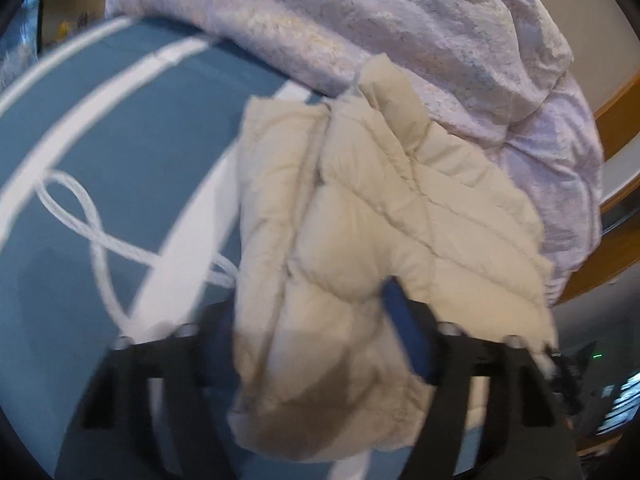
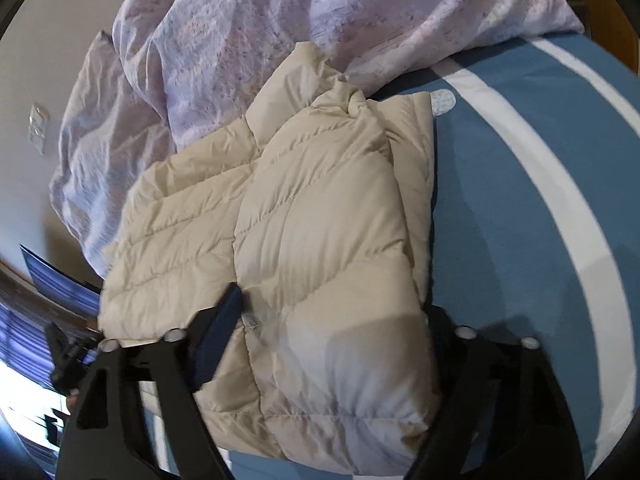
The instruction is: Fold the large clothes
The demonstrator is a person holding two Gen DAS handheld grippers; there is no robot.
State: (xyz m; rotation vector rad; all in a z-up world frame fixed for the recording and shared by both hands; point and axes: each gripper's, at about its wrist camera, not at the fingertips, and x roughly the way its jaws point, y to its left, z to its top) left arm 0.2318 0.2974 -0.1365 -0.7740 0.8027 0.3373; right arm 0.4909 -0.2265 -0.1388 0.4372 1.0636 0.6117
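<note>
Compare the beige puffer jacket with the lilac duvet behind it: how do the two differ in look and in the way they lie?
The puffer jacket is plain beige with stitched, padded channels; the duvet is pale lilac with a faint speckled print. The jacket lies folded in flat layers, with both grippers closed on its near edge; the duvet is bunched in loose wrinkles and untouched. The jacket looks smaller than the duvet. Both are soft and rest on the blue sheet with white stripes.

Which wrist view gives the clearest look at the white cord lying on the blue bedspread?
The left wrist view: the white cord loops across the blue bedspread left of the beige puffer jacket, in full sight. The right wrist view shows none of it, only jacket, bedspread and lilac duvet.
</note>
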